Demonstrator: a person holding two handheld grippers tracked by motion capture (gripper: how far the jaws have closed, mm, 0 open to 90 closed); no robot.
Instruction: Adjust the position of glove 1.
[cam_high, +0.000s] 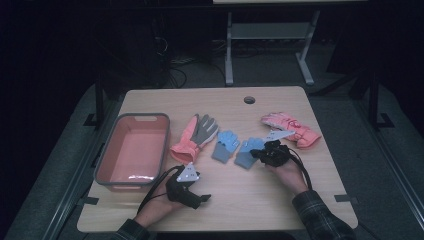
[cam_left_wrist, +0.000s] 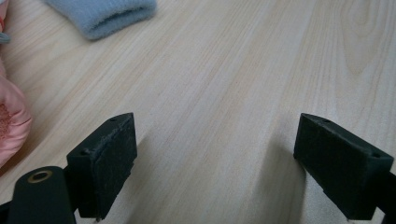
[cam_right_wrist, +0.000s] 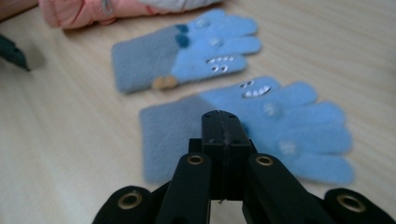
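Two small blue knit gloves with cartoon faces lie side by side mid-table: the near blue glove (cam_right_wrist: 261, 126) (cam_high: 248, 151) and the far blue glove (cam_right_wrist: 187, 56) (cam_high: 225, 145). My right gripper (cam_right_wrist: 222, 119) (cam_high: 255, 153) is shut, its tips over the near glove's grey-blue cuff; nothing shows between the jaws. A pink and grey glove (cam_high: 196, 136) (cam_right_wrist: 93, 10) lies left of the blue pair. Another pink glove (cam_high: 291, 128) lies to their right. My left gripper (cam_left_wrist: 215, 135) (cam_high: 200, 198) stands wide open above bare wood near the front edge.
A pink bin (cam_high: 107, 152) with a grey rim stands at the table's left side. A cable hole (cam_high: 249, 99) sits near the far edge. In the left gripper view a blue cuff (cam_left_wrist: 100, 16) and the pink glove's cuff (cam_left_wrist: 9, 121) lie ahead.
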